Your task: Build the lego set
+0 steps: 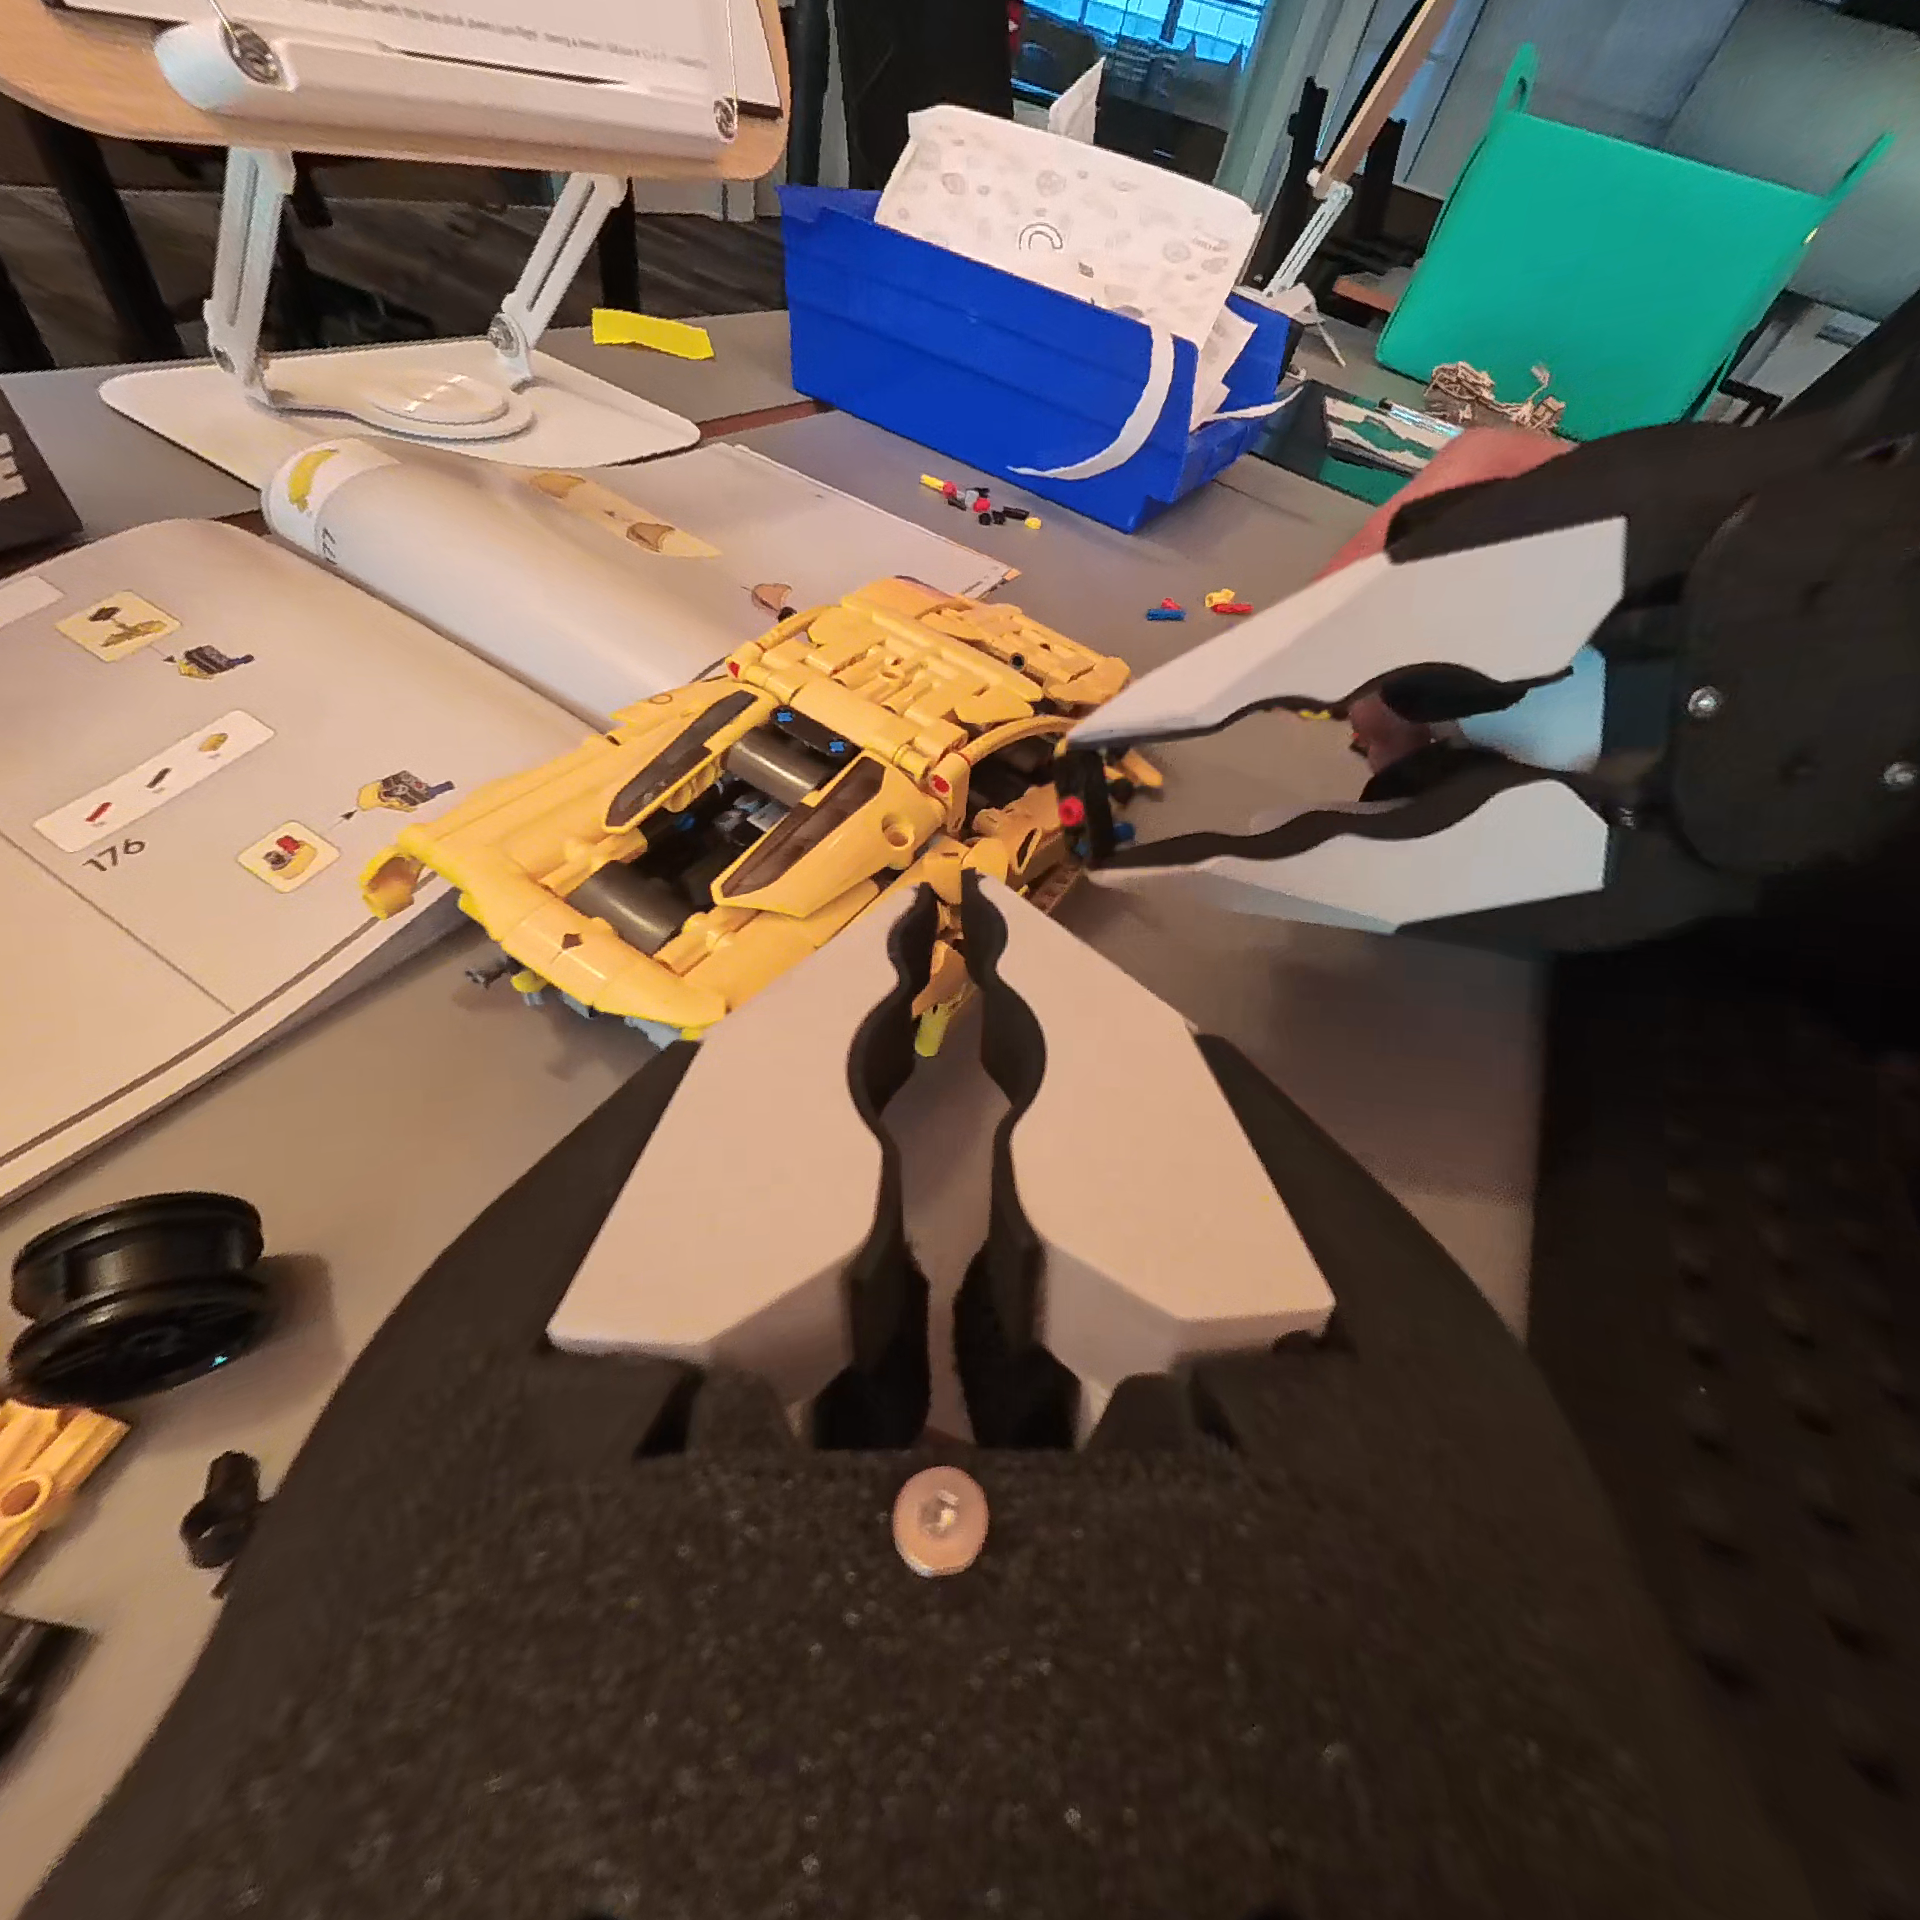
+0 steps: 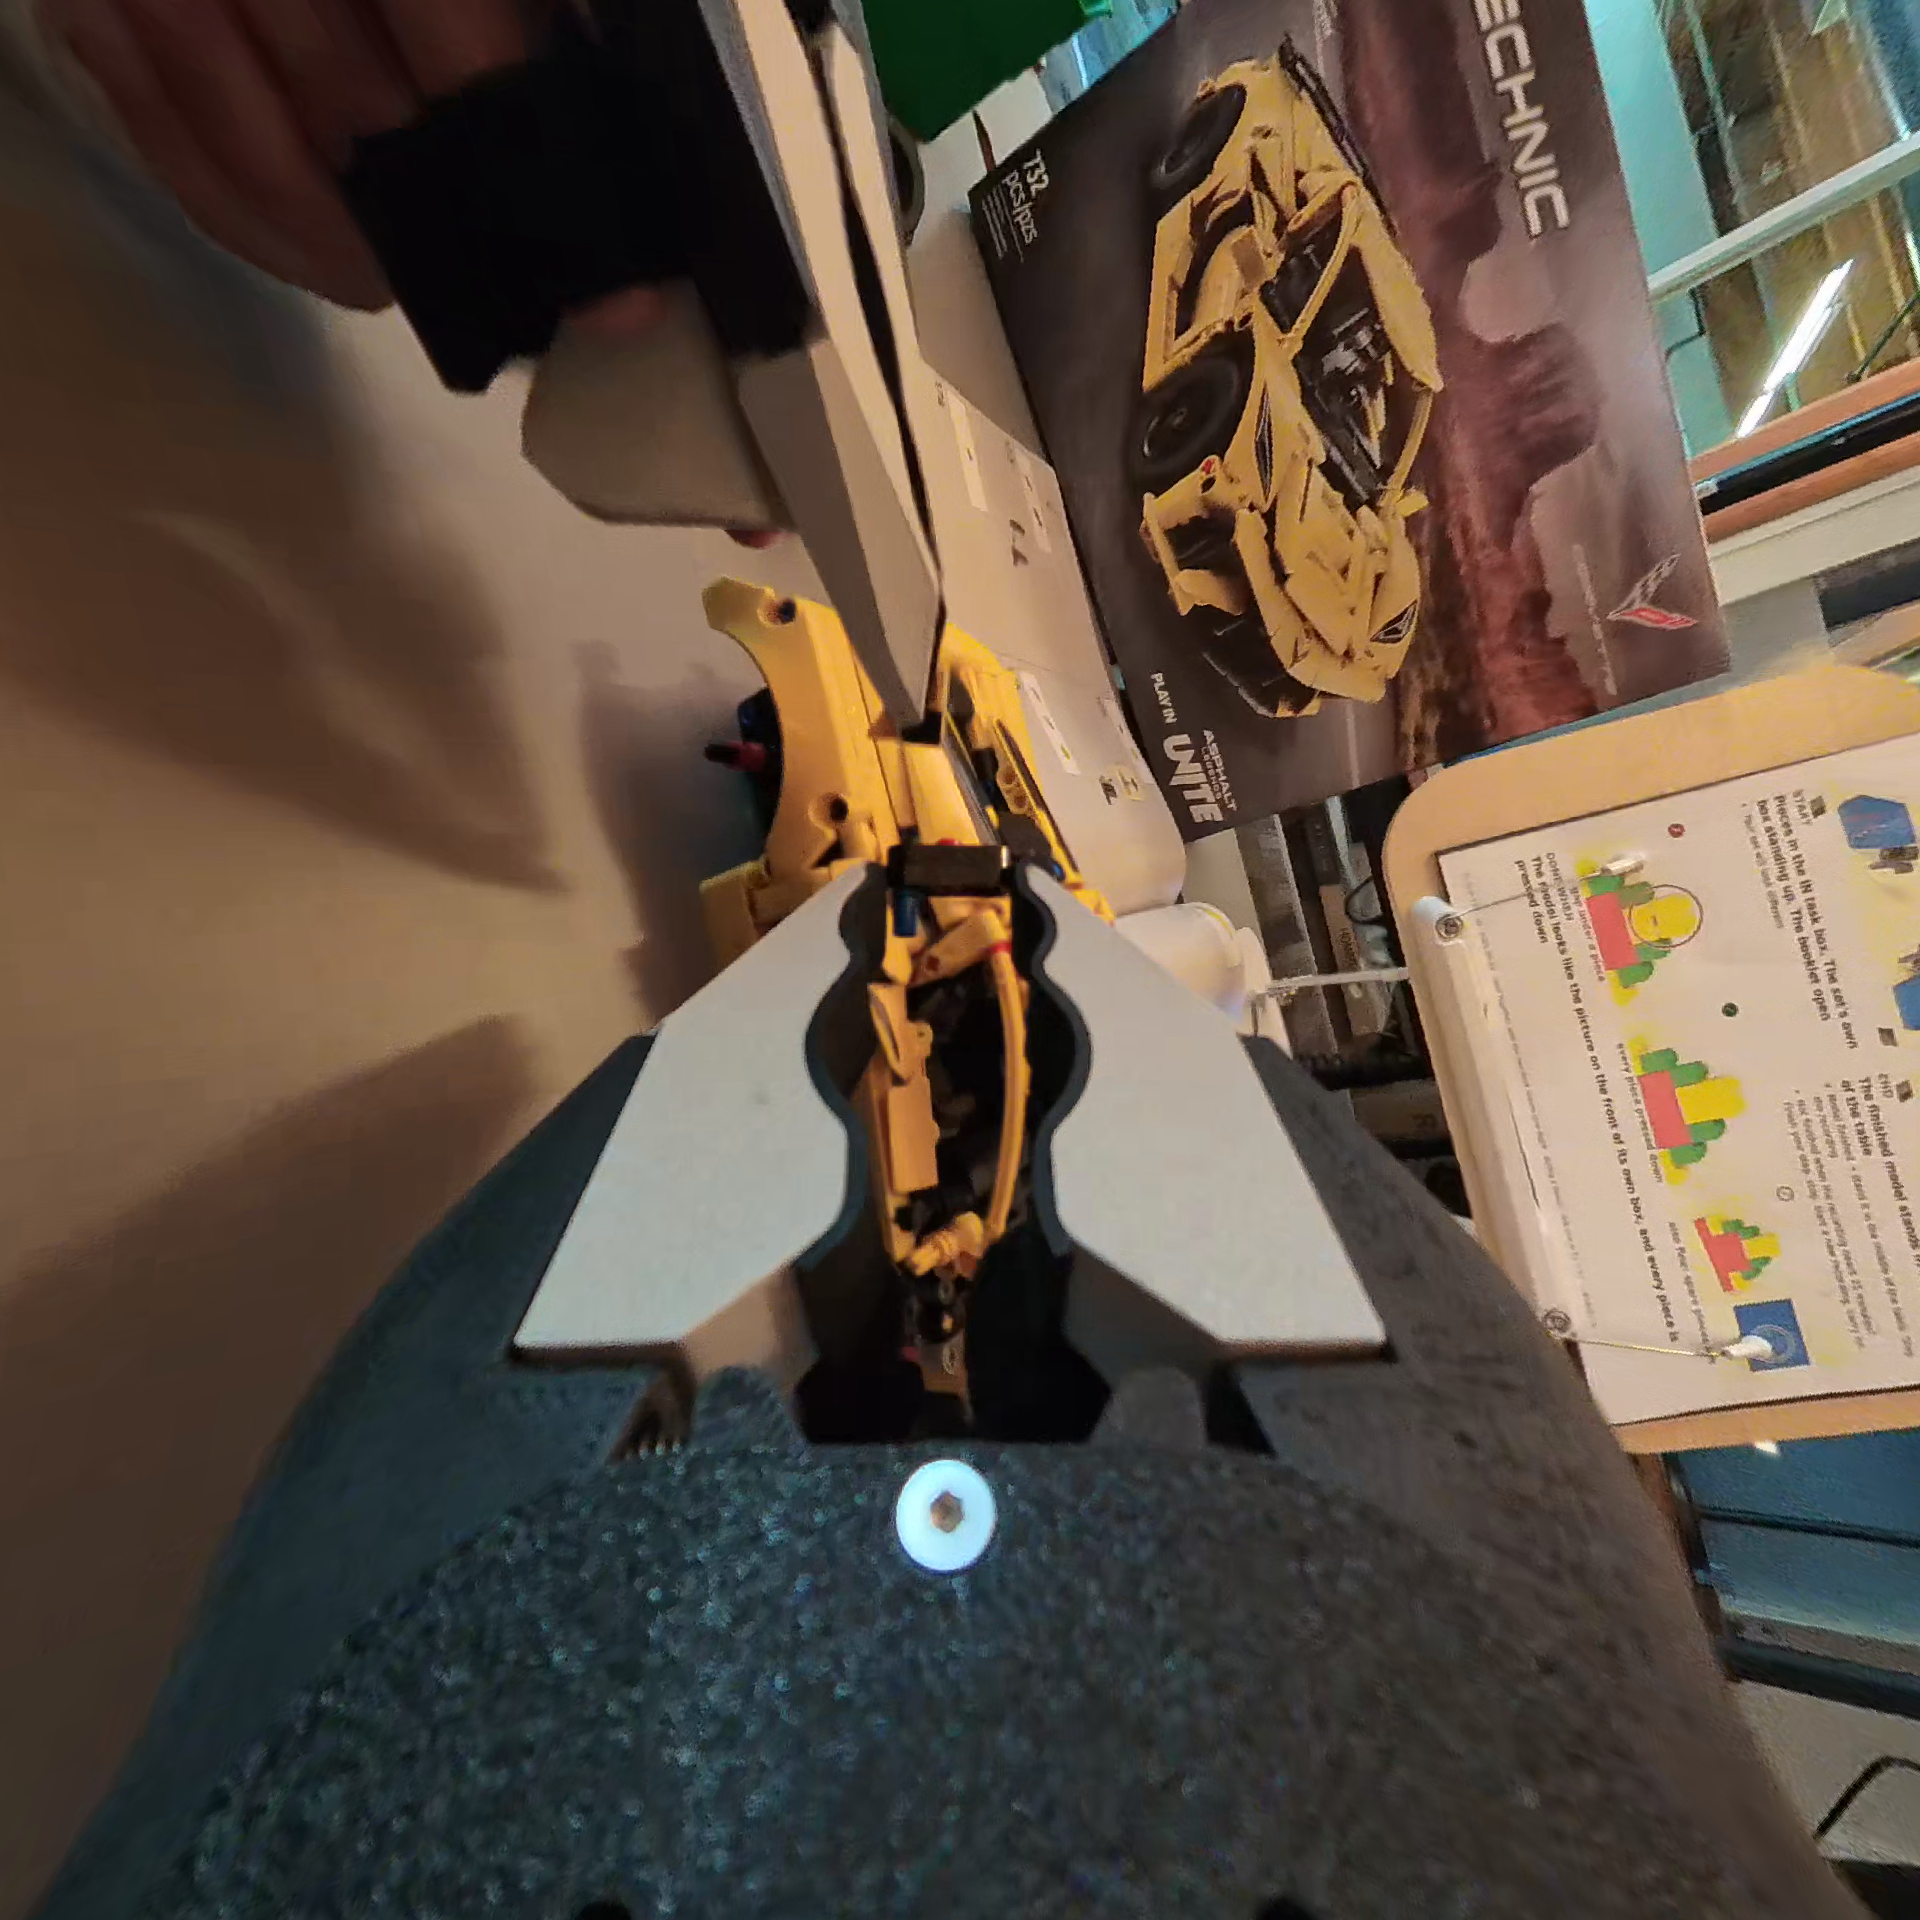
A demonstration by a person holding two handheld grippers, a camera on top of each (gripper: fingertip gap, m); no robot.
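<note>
The yellow lego car [image 1: 727, 831] lies on the grey table, partly on the open instruction booklet [image 1: 260, 748]. My left gripper [image 1: 948, 896] reaches its near side, jaws almost together, pinching a yellow part of the car's edge. My right gripper [image 1: 1081, 800] comes in from the right, its fingertips [image 1: 1164, 862] closed on a small black piece with a red pin [image 1: 1075, 795] at the car's end. In the right wrist view my right gripper [image 2: 945, 883] holds that black piece [image 2: 951, 868] against the car [image 2: 821, 769], and the left gripper [image 2: 904, 665] comes down from above onto it.
A black wheel rim [image 1: 135, 1288] and yellow parts [image 1: 42, 1475] lie at the near left. Loose small pins [image 1: 982, 504] lie before a blue bin [image 1: 987, 353]. A white book stand [image 1: 405, 405] stands behind. The set's box [image 2: 1351, 416] and an instruction board [image 2: 1714, 1091] show at right. My left and right fingertips are right by each other. My left tips are roughly 15 centimeters from the black wheel rim [image 1: 135, 1288].
</note>
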